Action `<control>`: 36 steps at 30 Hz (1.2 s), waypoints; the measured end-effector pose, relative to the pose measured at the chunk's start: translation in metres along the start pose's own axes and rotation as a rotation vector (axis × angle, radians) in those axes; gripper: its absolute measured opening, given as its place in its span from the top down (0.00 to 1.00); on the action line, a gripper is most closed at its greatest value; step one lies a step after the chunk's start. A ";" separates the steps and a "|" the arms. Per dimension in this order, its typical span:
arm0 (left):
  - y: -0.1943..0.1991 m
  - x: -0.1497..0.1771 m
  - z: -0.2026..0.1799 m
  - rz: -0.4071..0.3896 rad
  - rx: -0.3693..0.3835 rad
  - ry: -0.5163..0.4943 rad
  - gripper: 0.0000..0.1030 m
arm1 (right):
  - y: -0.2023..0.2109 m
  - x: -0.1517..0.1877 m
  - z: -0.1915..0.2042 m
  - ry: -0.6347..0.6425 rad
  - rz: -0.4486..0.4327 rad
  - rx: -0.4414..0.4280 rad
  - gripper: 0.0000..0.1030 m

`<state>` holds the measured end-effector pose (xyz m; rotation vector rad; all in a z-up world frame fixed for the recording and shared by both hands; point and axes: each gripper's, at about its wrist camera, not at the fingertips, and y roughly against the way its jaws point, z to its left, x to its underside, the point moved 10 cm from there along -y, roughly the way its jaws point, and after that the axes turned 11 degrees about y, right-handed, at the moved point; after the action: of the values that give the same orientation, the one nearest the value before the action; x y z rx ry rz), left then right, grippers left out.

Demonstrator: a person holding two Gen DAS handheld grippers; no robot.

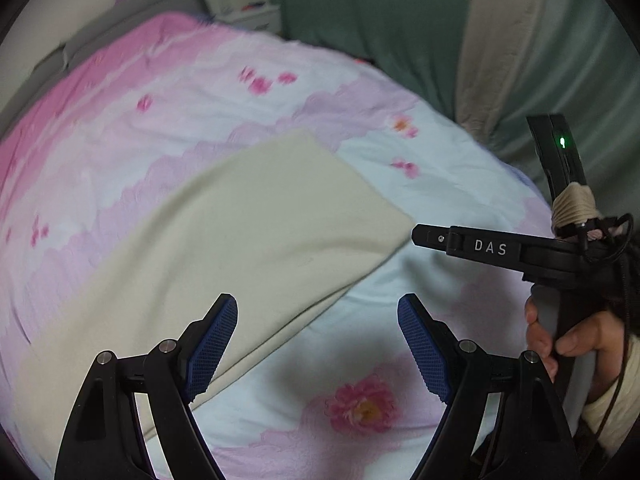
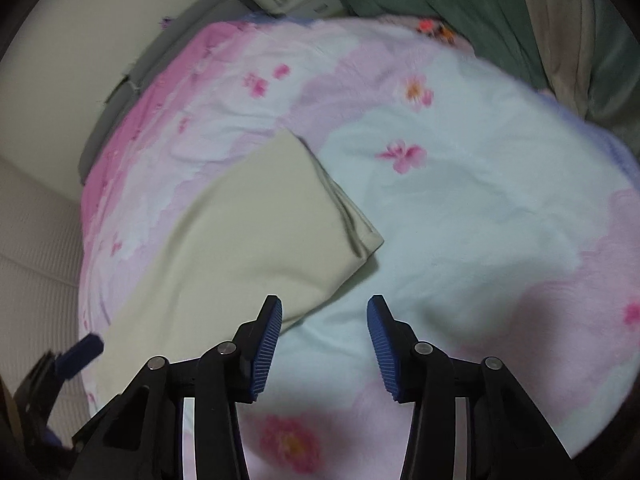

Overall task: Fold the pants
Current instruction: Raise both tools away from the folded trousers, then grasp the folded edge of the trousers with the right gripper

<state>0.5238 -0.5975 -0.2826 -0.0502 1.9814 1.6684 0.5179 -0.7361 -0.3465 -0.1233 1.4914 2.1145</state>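
Cream-coloured pants [image 1: 224,240] lie flat in a long strip on a flowered bedspread [image 1: 420,184], running from the lower left to a squared end near the middle. My left gripper [image 1: 318,312] hangs open over the strip's near edge, its left pad above the cloth, nothing between the jaws. In the right wrist view the same pants [image 2: 240,248] show stacked layers at their end. My right gripper [image 2: 324,312] is open just off the pants' near edge, over bare bedspread [image 2: 480,200], holding nothing. The right gripper's body [image 1: 500,248], held by a hand [image 1: 576,336], shows at the right of the left wrist view.
The bed fills most of both views; its pink and pale-blue cover has flower prints. A grey headboard [image 1: 132,16] and a white bedside unit [image 1: 256,14] stand at the far end. Green and beige curtains [image 1: 400,20] hang beyond the bed's right side. A pale wall [image 2: 60,80] is left.
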 end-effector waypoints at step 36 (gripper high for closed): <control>-0.083 -0.122 0.053 0.034 0.074 -0.285 0.20 | -0.080 0.003 -0.031 -0.294 -0.005 -0.082 0.60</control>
<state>0.6782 -0.6056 -0.3102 0.2369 1.8339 1.5263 0.5470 -0.7438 -0.4272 0.1479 1.2316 2.0851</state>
